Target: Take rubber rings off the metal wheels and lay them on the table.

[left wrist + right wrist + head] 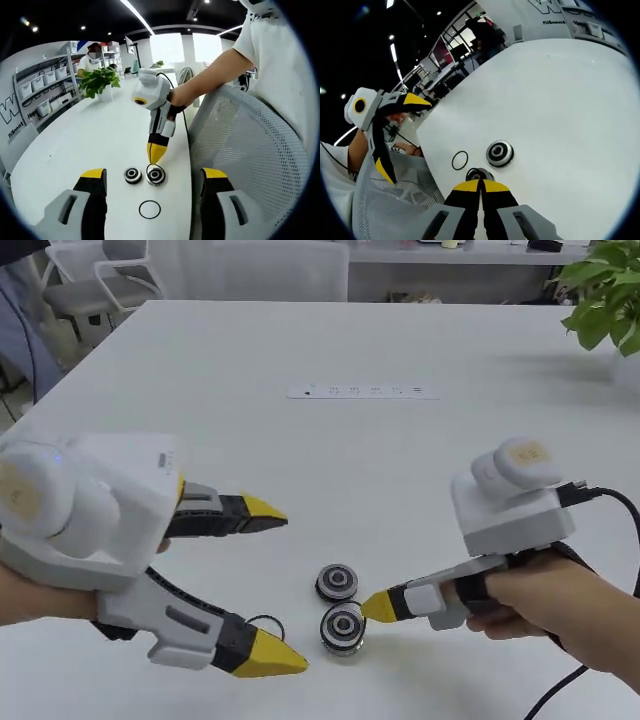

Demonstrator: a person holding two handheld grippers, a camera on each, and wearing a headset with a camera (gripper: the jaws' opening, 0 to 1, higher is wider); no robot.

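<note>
Metal wheel at right hand-held gripper, jaws together

White table; silver-black wheels; black loose ring; fingers black, yellow-tipped; green plant.

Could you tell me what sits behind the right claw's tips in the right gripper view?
A small round metal wheel sits on the white table. The shut right claw hides its near edge.
</note>
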